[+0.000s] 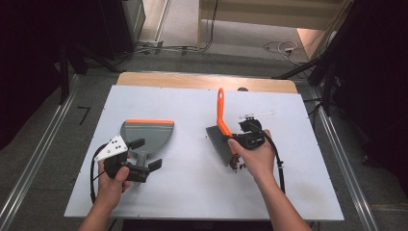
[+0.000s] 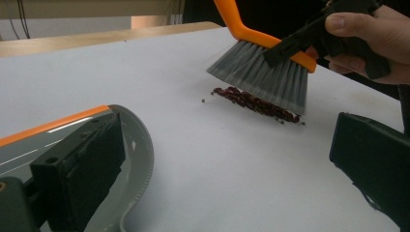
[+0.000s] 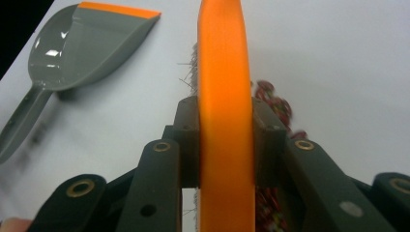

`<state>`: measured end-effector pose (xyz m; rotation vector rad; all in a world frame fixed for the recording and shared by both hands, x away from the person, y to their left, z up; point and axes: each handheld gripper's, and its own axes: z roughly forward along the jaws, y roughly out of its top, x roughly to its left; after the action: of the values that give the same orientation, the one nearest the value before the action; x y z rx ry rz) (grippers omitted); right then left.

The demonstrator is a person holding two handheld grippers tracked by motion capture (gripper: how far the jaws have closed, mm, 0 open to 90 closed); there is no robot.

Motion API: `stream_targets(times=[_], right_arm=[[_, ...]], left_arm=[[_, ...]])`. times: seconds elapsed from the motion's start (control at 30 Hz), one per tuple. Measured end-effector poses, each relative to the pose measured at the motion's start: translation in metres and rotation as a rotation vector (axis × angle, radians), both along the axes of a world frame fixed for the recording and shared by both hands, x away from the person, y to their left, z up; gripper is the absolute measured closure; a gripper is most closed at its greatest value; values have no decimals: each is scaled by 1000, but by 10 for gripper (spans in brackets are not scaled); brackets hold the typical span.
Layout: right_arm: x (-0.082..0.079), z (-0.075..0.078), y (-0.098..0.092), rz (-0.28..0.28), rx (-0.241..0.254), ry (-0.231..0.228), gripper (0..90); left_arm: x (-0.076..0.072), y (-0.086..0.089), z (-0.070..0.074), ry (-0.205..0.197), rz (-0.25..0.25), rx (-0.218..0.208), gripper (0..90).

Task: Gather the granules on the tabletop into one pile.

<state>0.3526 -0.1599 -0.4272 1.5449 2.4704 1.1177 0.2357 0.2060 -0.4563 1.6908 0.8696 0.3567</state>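
A grey dustpan [image 1: 149,131] [image 3: 82,48] with an orange lip lies flat on the white table [image 1: 192,192], left of centre. My left gripper [image 1: 146,154] [image 2: 227,164] stands open at the pan's handle end, one jaw over the pan's back wall [image 2: 138,145], the other off to the side. An orange-handled brush [image 1: 220,122] [image 2: 270,67] [image 3: 225,96] with grey bristles hangs tilted just above a small heap of dark red bits [image 1: 237,166] [image 2: 256,104] [image 3: 273,96]. My right gripper [image 1: 236,139] [image 2: 300,41] [image 3: 226,140] is shut on the brush's orange back.
A small white object [image 1: 257,114] lies just beyond the right hand. The table's bare wooden strip [image 1: 207,81] runs along the far edge, with metal rails on the floor at both sides. Cables trail from each gripper toward the front edge.
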Motion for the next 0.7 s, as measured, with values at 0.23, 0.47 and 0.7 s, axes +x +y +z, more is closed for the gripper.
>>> stream_targets(times=[0.23,0.47,0.7], right_arm=[[12,-12,49,-22,-1,-6,685],[24,-33,68,-97,-52,-11,682],[25,-36,38,-158,-70,10,677]], left_arm=[[0,7,0,-2,7,-14,0],[1,4,-2,4,0,-7,0],[1,5,-2,9,4,-3,0]])
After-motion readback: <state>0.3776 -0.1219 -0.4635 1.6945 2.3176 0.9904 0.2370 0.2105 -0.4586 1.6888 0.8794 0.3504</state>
